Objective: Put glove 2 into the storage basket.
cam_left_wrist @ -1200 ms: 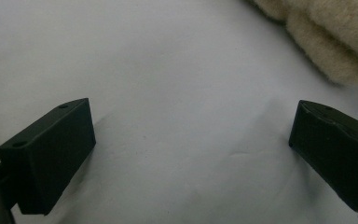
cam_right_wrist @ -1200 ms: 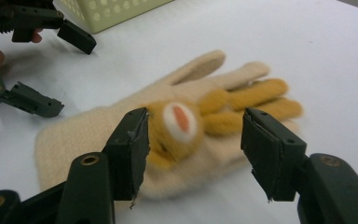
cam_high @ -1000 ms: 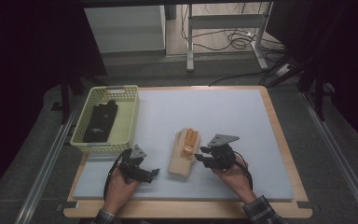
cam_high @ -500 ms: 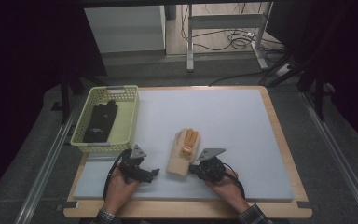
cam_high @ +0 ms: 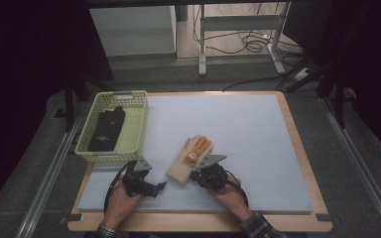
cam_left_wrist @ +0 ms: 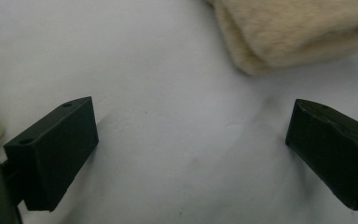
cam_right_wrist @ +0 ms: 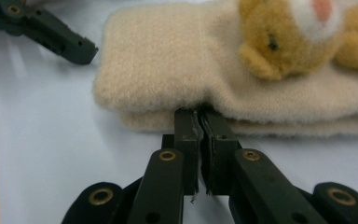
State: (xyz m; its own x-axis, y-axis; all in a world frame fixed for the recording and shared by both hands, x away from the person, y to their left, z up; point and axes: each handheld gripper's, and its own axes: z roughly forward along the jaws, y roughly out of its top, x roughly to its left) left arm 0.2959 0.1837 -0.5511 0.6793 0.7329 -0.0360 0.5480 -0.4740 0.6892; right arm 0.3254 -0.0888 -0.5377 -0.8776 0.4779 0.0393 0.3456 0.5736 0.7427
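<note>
A cream fleece glove (cam_high: 182, 166) with orange fingertips and a small bear face (cam_right_wrist: 279, 39) lies on the pale blue mat (cam_high: 248, 134). My right gripper (cam_high: 194, 174) is shut, and its tips (cam_right_wrist: 199, 116) press against the side of the glove's cuff (cam_right_wrist: 168, 60), at the seam between its two layers. No fabric shows between the jaws. My left gripper (cam_high: 161, 187) rests open on the mat just left of the cuff. The cuff's furry corner (cam_left_wrist: 298, 32) lies ahead of its wide-apart jaws (cam_left_wrist: 191, 149). The left gripper's jaw (cam_right_wrist: 70, 39) shows beyond the glove.
A pale green basket (cam_high: 140, 124) stands at the mat's left edge with black gloves (cam_high: 106, 130) in it. A wooden border (cam_high: 297, 148) frames the mat. Table legs and cables (cam_high: 248, 44) stand beyond the far edge.
My right gripper has moved left and toward the person, from beside the glove's fingers to its cuff. The left gripper has stayed in place.
</note>
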